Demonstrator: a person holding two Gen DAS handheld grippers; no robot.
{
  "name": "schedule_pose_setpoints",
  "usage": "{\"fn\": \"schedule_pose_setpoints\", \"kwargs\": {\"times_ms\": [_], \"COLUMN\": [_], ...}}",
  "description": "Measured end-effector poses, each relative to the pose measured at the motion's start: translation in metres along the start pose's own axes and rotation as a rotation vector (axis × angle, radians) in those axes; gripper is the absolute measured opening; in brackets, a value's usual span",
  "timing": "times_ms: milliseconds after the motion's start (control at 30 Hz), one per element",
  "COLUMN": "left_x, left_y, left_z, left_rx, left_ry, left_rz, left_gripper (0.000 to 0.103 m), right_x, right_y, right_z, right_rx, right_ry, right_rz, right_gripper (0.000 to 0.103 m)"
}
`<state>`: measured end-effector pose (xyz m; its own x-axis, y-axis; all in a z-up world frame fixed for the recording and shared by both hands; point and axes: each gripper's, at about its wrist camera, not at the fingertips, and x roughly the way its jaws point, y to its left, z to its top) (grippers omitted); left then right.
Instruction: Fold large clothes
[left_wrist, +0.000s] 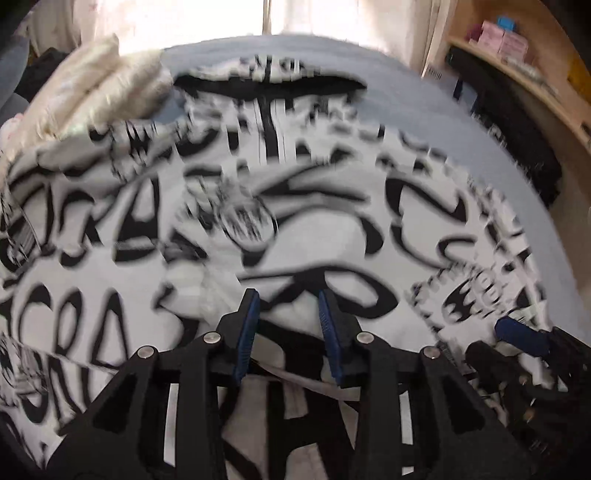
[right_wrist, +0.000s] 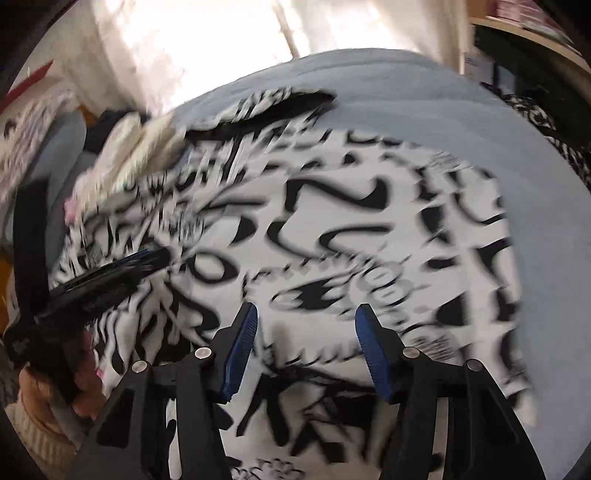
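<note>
Both claws, left claw (left_wrist: 288, 314) and right claw (right_wrist: 306, 328), hang spread and empty above the printed garment (left_wrist: 317, 236), which lies across the bed (left_wrist: 424, 103). Judging by its broad spread, most folding remains.

Motion blur across both wrist views; printed garment (left_wrist: 314, 229) unreadable in part.

Lettering on the garment smears into streaks, worst toward 12 o'clock in the left view and 9 o'clock in the right. Its near hem runs out of view at 6 o'clock, behind the gripper frames. The right gripper (left_wrist: 524, 338) shows only as a dark blur at 4 o'clock, jaw position indeterminable there. The person's hand (right_wrist: 79, 384) is cut off at 8 o'clock. Shelf items (left_wrist: 500, 38) at 1 o'clock are too small to identify.
</note>
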<state>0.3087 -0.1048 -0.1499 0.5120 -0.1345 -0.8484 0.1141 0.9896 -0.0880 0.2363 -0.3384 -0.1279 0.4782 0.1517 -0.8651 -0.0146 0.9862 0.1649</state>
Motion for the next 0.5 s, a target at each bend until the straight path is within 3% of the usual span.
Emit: {"fn": "schedule_pose_setpoints", "kwargs": {"times_ms": [67, 167, 200, 267, 300, 433, 500], "left_x": [0.012, 0.014, 0.012, 0.007, 0.004, -0.014, -0.031], "left_y": [0.002, 0.013, 0.016, 0.021, 0.023, 0.029, 0.03], "left_z": [-0.006, -0.007, -0.006, -0.006, -0.006, -0.005, -0.007], "left_rx": [-0.002, -0.023, -0.027, -0.039, -0.047, -0.067, -0.056], "left_ry": [0.012, 0.005, 0.005, 0.006, 0.006, -0.01, -0.025], "left_rz": [0.033, -0.018, -0.029, -0.054, -0.063, -0.069, -0.074], "left_gripper": [0.03, 0.03, 0.03, 0.03, 0.03, 0.031, 0.031], "right_x": [0.01, 0.007, 0.001, -0.017, -0.022, -0.052, -0.065], "right_y": [-0.004, -0.036, -0.052, -0.076, -0.081, -0.072, -0.061], "right_z": [-0.01, -0.01, -0.01, -0.015, -0.019, -0.029, -0.036], "right_rx": [-0.026, -0.039, -0.017, 0.076, 0.114, 0.131, 0.138], "right_ry": [0.022, -0.001, -0.019, -0.026, -0.03, -0.057, -0.068], "right_rz": [-0.076, -0.247, -0.292, -0.198, -0.164, -0.217, -0.228], "right_gripper": [0.053, 0.052, 0.045, 0.026, 0.026, 0.029, 0.039]}}
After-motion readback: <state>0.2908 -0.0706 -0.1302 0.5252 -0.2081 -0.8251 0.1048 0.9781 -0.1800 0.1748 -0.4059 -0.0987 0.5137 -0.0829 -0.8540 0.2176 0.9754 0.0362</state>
